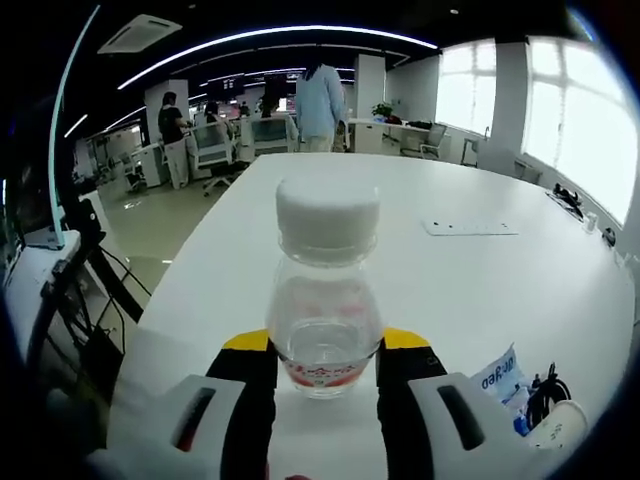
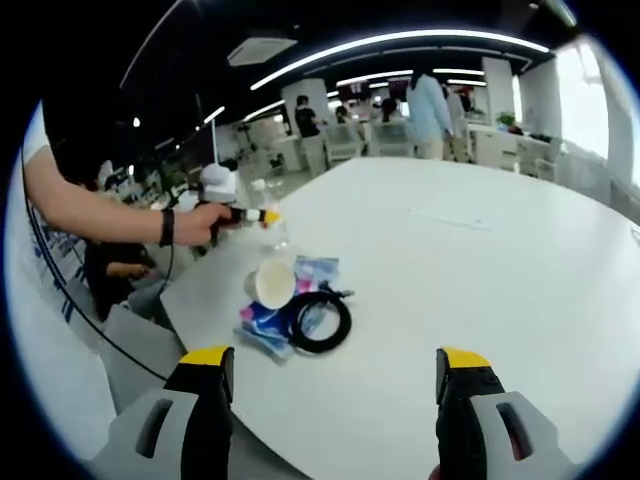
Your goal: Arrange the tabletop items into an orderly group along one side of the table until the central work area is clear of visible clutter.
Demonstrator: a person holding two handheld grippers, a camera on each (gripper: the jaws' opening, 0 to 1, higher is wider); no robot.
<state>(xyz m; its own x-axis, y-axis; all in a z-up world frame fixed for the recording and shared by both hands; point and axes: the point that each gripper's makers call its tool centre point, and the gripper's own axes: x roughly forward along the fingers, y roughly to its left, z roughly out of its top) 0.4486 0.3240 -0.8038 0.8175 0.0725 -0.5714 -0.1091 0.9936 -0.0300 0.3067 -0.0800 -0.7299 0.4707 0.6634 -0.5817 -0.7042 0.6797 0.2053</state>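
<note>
A clear plastic bottle [image 1: 325, 300] with a white cap stands on the white table [image 1: 480, 300] near its edge. My left gripper [image 1: 327, 350] has its yellow-tipped jaws pressed against the bottle's sides. In the right gripper view the same bottle [image 2: 268, 228] sits at the end of the left gripper [image 2: 240, 215], which a hand holds. Beside it lie a white paper cup [image 2: 270, 284] on its side, blue packets [image 2: 262, 328] and a coiled black cable [image 2: 320, 320]. My right gripper [image 2: 333, 365] hovers open over bare table [image 2: 500, 290], nothing between its jaws.
A flat sheet [image 1: 470, 228] lies further out on the table. Small dark items [image 1: 565, 197] sit at the far right rim. The packet [image 1: 497, 378], cable [image 1: 545, 395] and cup [image 1: 560, 425] lie right of the left gripper. People stand and sit beyond the table.
</note>
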